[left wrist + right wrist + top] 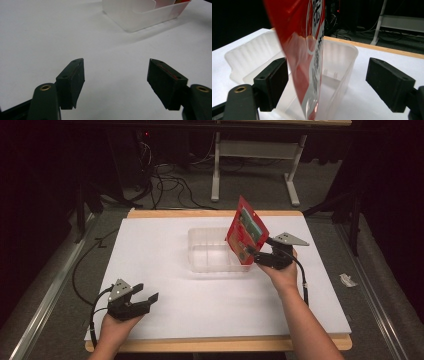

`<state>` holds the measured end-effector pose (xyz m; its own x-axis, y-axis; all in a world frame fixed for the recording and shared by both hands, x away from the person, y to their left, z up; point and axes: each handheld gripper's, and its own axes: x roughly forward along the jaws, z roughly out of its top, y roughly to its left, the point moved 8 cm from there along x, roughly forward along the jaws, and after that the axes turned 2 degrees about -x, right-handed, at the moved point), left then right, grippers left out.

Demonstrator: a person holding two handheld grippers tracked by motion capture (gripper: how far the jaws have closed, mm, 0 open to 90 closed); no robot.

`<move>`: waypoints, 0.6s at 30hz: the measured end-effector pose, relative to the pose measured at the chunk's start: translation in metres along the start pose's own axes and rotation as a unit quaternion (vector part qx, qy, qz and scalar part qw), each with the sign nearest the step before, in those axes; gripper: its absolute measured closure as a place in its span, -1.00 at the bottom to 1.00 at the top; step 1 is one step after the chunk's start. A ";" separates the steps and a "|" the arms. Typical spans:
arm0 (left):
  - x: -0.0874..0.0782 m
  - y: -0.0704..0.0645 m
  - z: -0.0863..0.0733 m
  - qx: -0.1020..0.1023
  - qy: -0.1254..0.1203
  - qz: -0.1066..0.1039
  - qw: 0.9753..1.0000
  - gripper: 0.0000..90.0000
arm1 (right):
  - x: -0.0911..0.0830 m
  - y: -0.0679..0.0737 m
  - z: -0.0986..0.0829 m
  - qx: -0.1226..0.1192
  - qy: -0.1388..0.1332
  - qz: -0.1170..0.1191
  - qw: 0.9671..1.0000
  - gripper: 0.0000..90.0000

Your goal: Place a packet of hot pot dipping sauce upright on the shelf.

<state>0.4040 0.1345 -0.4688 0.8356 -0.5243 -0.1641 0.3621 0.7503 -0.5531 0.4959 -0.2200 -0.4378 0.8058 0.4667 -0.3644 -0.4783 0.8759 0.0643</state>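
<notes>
The right hand-held gripper [256,255], jaws spread wide around the red packet [246,231], lets it stand tilted against the clear container's [200,251] right wall; the left hand-held gripper [145,295] rests open and empty on the white surface [165,245], out of the way.

this looks like a lab or a recording room. a white table [165,270] with wooden edge stands on grey carpet [325,205], black curtains [35,180] hang around, and many cables [170,182] lie near a white desk frame [255,155].
</notes>
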 end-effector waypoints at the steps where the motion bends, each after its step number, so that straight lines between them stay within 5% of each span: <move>1: 0.000 0.000 0.000 0.000 0.000 0.000 1.000 -0.31 | -0.002 0.000 -0.001 0.000 0.001 0.000 1.000 -0.59; 18: 0.000 -0.004 -0.004 0.005 0.008 -0.008 1.000 -0.33 | -0.062 0.007 -0.034 -0.017 0.031 -0.004 0.999 -0.64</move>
<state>0.4012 0.1302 -0.4700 0.8228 -0.5428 -0.1684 0.3800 0.7457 -0.5473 0.4312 -0.2473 -0.4463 0.7870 0.4497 -0.4224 -0.4841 0.8745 0.0293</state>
